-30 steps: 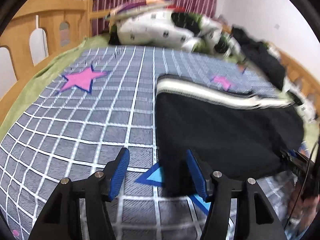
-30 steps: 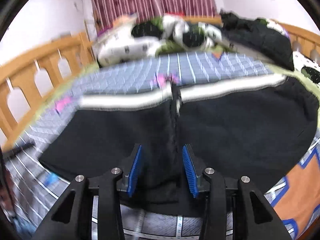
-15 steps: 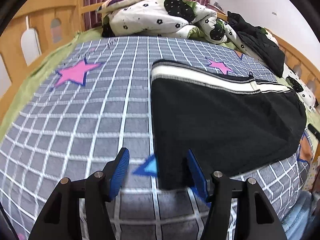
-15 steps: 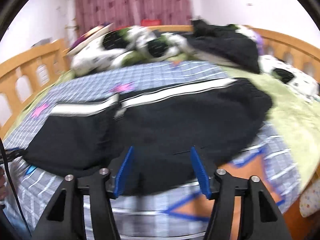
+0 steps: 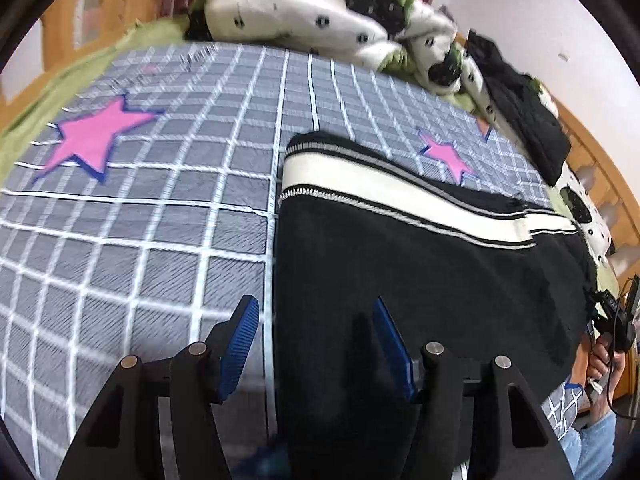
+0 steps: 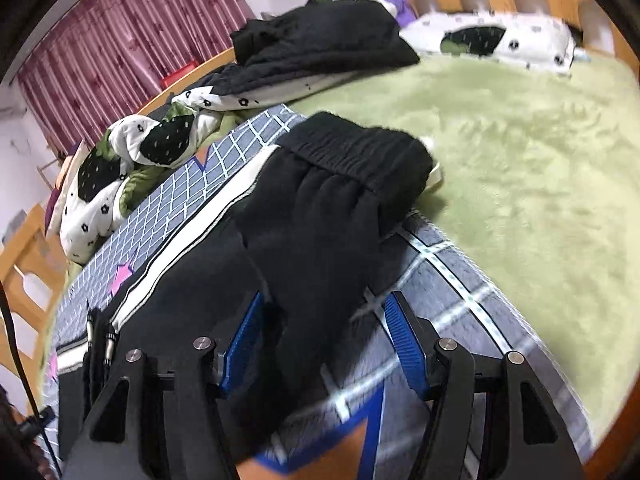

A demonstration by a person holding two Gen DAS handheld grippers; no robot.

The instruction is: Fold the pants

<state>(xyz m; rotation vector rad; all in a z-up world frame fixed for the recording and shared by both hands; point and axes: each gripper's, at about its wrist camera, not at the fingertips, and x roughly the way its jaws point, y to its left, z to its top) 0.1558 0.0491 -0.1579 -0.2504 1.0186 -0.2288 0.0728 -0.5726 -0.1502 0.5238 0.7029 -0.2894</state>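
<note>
Left wrist view, left to right. Grey grid-pattern bedspread [image 5: 140, 216] with a pink star [image 5: 94, 138] at far left; wooden bed rail [image 5: 64, 16] and a white black-spotted quilt [image 5: 320, 12] bunched at the far end. Left claw [image 5: 314, 340] low in frame, blue pads [image 5: 240, 344] standing about half apart. The left edge of the black pants [image 5: 400, 280] runs between the pads; neither pad is seen pressing on the cloth, so nothing gripped. The jaws have just been closing a little. The pants lie flat on the bedspread, the cream side stripe [image 5: 400, 196] running off to the right. A hand [image 5: 602, 356] on a handle shows at the far right edge.

Right wrist view, left to right. Maroon curtain [image 6: 120, 48] upper left, the spotted quilt [image 6: 132, 168] below it. Pants [image 6: 320, 216] lie diagonally, gathered waistband [image 6: 360, 148] at the far end, resting partly on the green fleece blanket [image 6: 520, 152]. Right claw [image 6: 322, 340] about half open, jaws just widened; a fold of the black cloth passes between the pads, left pad [image 6: 244, 344] close against it, right pad clear. Not clamped. A dark garment pile [image 6: 320, 44] lies beyond.
</note>
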